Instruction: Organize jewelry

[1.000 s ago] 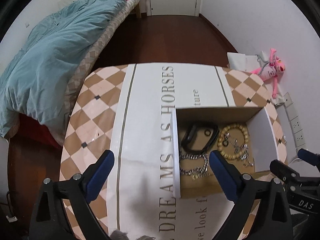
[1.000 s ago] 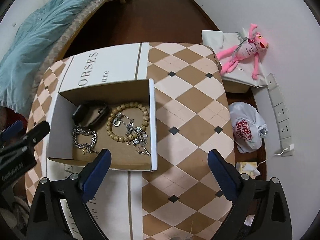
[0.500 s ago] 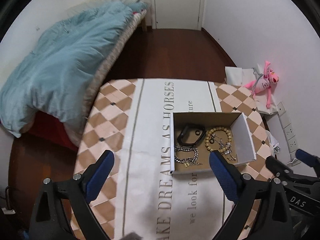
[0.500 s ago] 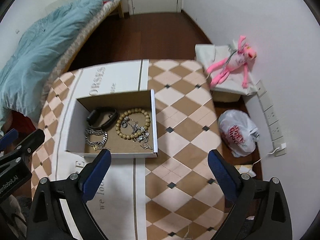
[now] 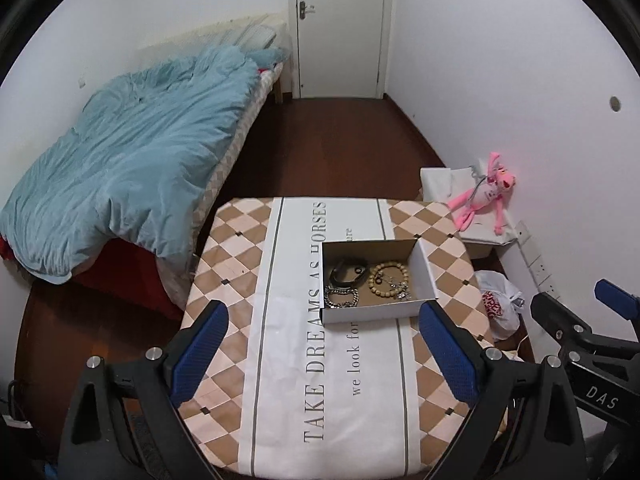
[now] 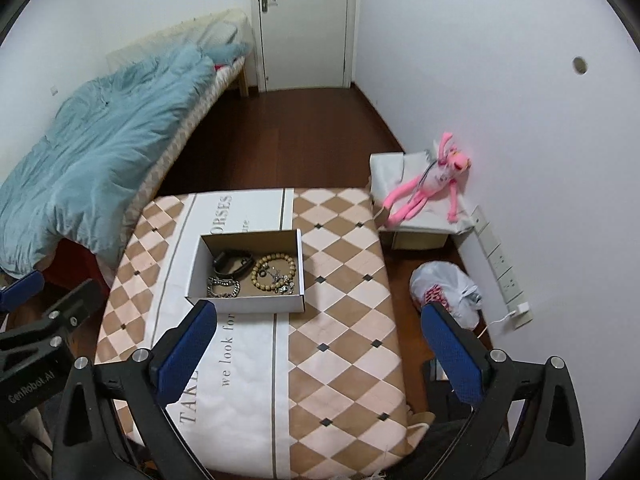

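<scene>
Box (image 5: pixel 376 312): open white cardboard, brown inside, standing on the white lettered strip of the table (image 5: pixel 248 240), toward its right half. In the right wrist view the box (image 6: pixel 248 304) sits left of the table's (image 6: pixel 344 280) middle.

Contents:
- Black band (image 5: pixel 347 273), far left of the box floor; also (image 6: pixel 234 261).
- Silver chain (image 5: pixel 341 298), near left, just in front of the band; also (image 6: pixel 223 288).
- Bead bracelet (image 5: pixel 389 280), right half, with small silver pieces (image 5: pixel 398 290) lying on and inside its ring; also (image 6: pixel 273 273).

Left gripper (image 5: pixel 324 354): fingers spread wide, holding nothing, raised well above the table's near edge.
Right gripper (image 6: pixel 318 354): fingers likewise spread, empty, raised above the near right part of the table.

Surroundings: checkered cloth covers the table. Bed with blue duvet (image 5: pixel 128 176) to the left. Pink plush (image 6: pixel 424 190) on a white stool by the right wall. Plastic bag (image 6: pixel 446 292) on the floor near the wall sockets. White door (image 5: pixel 340 28) at the far end.
</scene>
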`<state>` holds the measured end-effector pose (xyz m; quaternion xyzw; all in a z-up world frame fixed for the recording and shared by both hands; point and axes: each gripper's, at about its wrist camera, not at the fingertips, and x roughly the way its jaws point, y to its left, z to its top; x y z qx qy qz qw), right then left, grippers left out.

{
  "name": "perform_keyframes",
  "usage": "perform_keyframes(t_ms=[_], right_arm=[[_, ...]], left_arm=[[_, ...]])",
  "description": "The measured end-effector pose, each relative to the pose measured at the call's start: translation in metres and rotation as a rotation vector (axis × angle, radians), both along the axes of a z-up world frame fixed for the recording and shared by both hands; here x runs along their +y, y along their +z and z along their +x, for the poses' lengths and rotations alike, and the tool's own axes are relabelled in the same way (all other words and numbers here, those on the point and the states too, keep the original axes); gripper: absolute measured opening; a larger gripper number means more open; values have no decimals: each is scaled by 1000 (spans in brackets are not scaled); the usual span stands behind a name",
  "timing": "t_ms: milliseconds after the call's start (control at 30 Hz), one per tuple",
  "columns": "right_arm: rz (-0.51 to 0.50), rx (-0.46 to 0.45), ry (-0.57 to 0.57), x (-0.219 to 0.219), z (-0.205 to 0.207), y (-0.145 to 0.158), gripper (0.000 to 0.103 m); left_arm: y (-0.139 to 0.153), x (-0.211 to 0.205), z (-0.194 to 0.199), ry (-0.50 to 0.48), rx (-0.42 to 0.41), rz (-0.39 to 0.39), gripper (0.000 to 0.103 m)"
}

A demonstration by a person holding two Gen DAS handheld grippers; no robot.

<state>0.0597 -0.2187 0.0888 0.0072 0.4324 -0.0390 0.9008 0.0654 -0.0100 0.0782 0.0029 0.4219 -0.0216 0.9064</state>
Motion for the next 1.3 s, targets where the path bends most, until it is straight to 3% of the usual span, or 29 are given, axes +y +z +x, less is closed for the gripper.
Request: perform_keyframes(t_ms=[233,533,1300], right_arm=[[1,-39,-5,0,-32,26,103],[14,-29,-16,-10,-40,28,103],[10,93,-7,-5,61,-24,103]], left_arm=[[21,2,-25,12,-27,5,97],[20,1,-31,27,-18,8,97],[-15,-4,45,56,106,28,97]])
